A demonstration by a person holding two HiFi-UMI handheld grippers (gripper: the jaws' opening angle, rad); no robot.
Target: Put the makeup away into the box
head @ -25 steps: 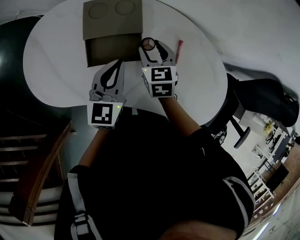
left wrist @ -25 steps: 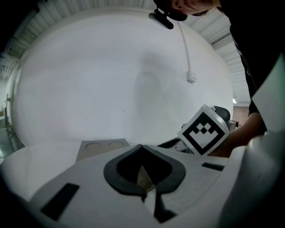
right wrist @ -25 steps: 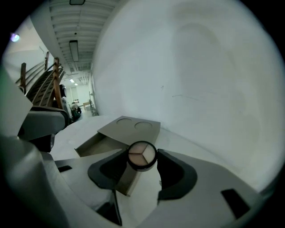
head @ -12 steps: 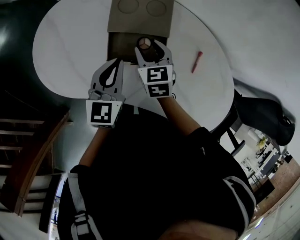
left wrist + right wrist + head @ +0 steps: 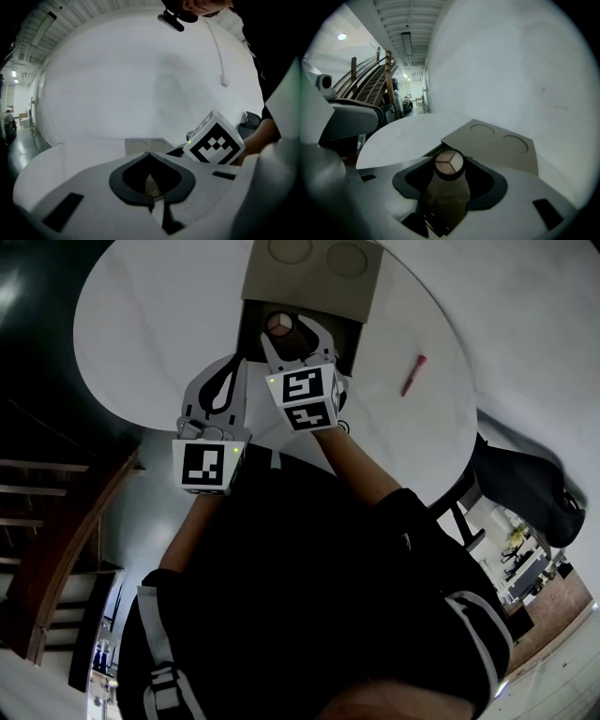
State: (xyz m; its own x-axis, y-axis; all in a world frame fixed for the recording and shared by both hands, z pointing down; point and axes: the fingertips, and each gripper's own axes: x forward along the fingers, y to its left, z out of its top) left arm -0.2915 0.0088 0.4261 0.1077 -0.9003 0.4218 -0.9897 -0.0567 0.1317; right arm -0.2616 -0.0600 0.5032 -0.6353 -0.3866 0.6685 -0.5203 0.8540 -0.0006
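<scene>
One item is in transit: the right gripper (image 5: pixel 291 334) pinches the round eyeshadow compact (image 5: pixel 449 163) over the open box (image 5: pixel 319 292), while the left gripper (image 5: pixel 234 367) hangs pressed together, empty. Next, lower and release (a pink stick (image 5: pixel 412 375), likely lipstick, lies on the table (image 5: pixel 159 324))

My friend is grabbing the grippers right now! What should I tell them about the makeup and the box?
Left gripper: shut, empty, near the box.
Right gripper: shut on the round compact, held over the open part of the box.
Pink stick: lying on the white table, right of the box, untouched.
Done: compact picked up, not yet let go.
Left: drop the compact in the box, then fetch the pink stick.
</scene>
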